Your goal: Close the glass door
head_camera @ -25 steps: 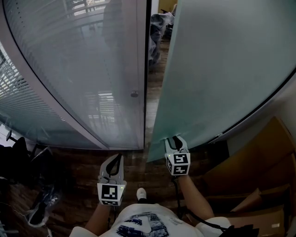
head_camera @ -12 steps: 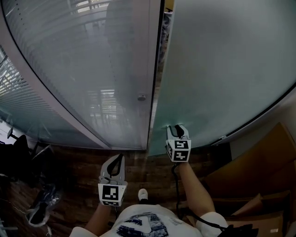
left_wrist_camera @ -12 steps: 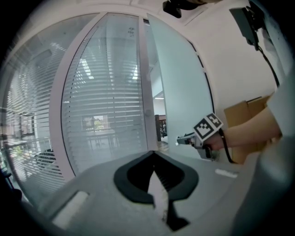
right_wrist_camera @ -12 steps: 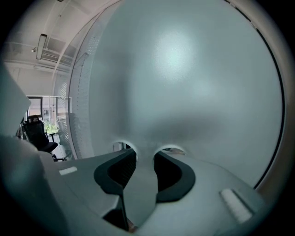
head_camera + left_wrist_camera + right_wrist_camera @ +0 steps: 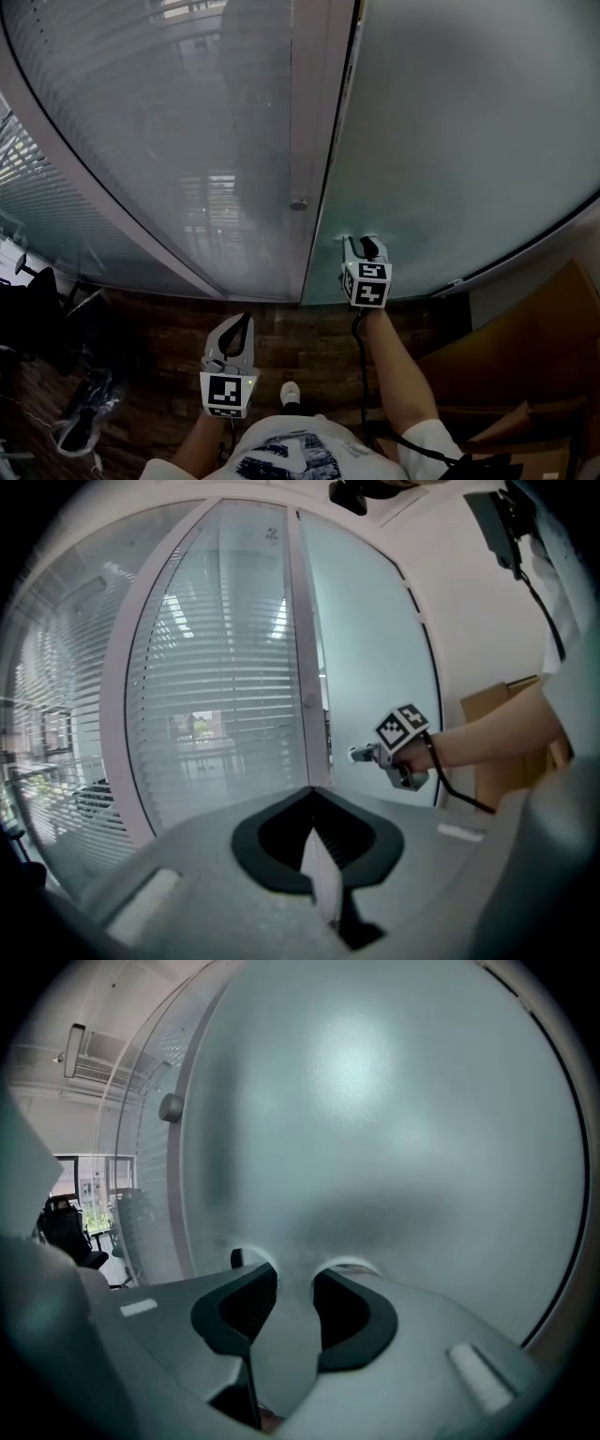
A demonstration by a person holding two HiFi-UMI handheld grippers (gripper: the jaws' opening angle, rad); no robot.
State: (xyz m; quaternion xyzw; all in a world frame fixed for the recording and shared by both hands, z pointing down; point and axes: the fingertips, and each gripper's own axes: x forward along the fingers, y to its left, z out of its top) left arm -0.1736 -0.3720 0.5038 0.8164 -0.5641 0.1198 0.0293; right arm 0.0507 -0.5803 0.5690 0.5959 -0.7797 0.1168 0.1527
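Well, nearest the person, the left gripper (image 5: 238, 323) hangs over the wooden floor (image 5: 309, 342) with its jaws pressed together on nothing. It looks parked there simply to be out of the way, since this job needs only one pushing point. Off to the right, cardboard boxes (image 5: 539, 375) lean by the wall, clear of the door's path as far as I can judge.

Further out, the other arm reaches forward and the right gripper (image 5: 362, 244) meets the glass door (image 5: 469, 131) close to its free edge. Its jaws stand apart with nothing between them, and both tips bear against the frosted pane, so this is a push and not a grip. Two spread tips probably sit steadier on smooth glass than one point would. Pushing near the free edge should also take the least effort.

The door itself is almost home. Its free edge lies just beside the pale door frame (image 5: 314, 141), with only a thin dark slit between them toward the top. A small round fitting (image 5: 298, 202) sits on the frame, near the gripper's tips.

Beyond the frame runs the fixed glass wall (image 5: 169, 141) with slatted blinds behind it, and through it an office chair (image 5: 67, 1227) shows in the room on the other side. I'd judge only a last short push is left before the edge seats.
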